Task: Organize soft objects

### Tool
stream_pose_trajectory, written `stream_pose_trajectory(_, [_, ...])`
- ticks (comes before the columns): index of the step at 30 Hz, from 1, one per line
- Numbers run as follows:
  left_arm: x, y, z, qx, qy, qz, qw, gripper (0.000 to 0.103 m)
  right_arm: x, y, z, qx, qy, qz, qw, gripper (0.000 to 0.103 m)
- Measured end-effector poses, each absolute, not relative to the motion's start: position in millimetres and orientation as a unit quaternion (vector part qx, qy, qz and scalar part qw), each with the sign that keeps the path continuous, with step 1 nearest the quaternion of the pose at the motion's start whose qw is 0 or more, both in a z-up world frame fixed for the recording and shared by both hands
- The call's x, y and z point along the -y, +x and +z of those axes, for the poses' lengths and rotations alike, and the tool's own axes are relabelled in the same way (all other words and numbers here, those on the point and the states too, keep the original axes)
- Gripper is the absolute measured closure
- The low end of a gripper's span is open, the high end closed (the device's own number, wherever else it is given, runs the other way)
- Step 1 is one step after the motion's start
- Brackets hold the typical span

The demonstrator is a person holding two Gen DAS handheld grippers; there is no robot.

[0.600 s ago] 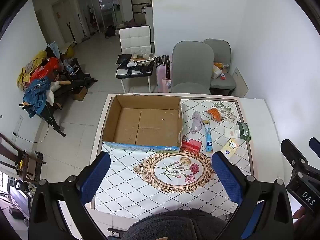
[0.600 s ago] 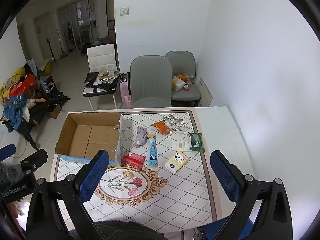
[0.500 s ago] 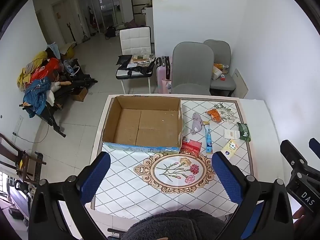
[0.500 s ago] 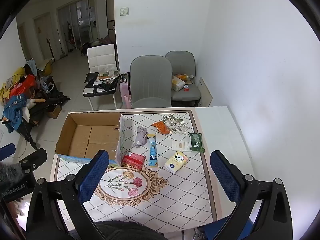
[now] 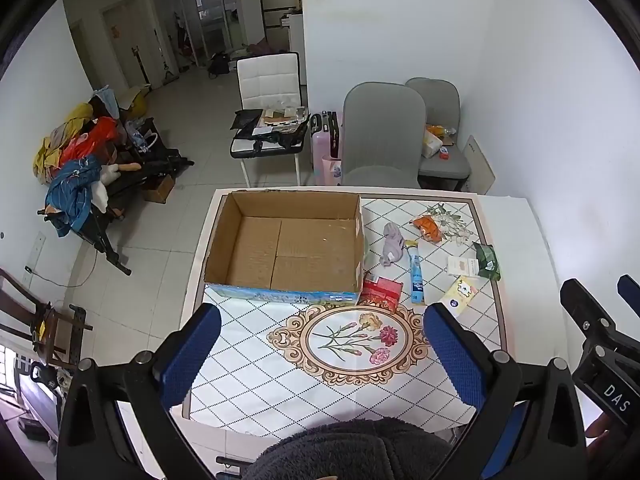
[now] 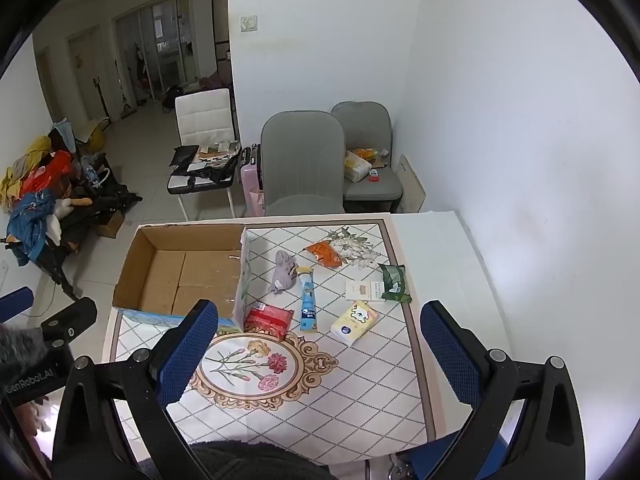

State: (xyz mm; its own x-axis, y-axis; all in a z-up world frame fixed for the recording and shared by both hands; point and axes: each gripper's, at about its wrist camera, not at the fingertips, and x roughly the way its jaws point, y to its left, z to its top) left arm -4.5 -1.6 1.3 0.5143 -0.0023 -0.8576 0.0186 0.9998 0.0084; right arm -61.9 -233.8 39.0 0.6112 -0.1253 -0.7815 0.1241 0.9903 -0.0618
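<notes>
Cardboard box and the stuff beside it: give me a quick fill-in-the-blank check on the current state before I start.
1. The cardboard box currently holds ____ items.
2. The packet lying against the box's near right corner is ____ in colour.
3. The left gripper and right gripper both have their jaws ____.

Missing words: no; red; open

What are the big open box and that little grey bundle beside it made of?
The box looks like plain brown corrugated cardboard, matte, with folded bottom flaps showing and a printed blue outer side. The grey bundle seems to be soft knit fabric, perhaps a sock: it lies crumpled and limp.
</notes>
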Motion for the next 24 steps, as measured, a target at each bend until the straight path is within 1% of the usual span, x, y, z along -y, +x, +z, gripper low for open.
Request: stream_pose_trajectory(24, [1.0, -1.6, -2.2, -0.494, 0.006, -0.007, 0.87, 0.0, 236.5, -59.9, 36.8, -0.435, 0.003, -0.07, 0.898, 0.0])
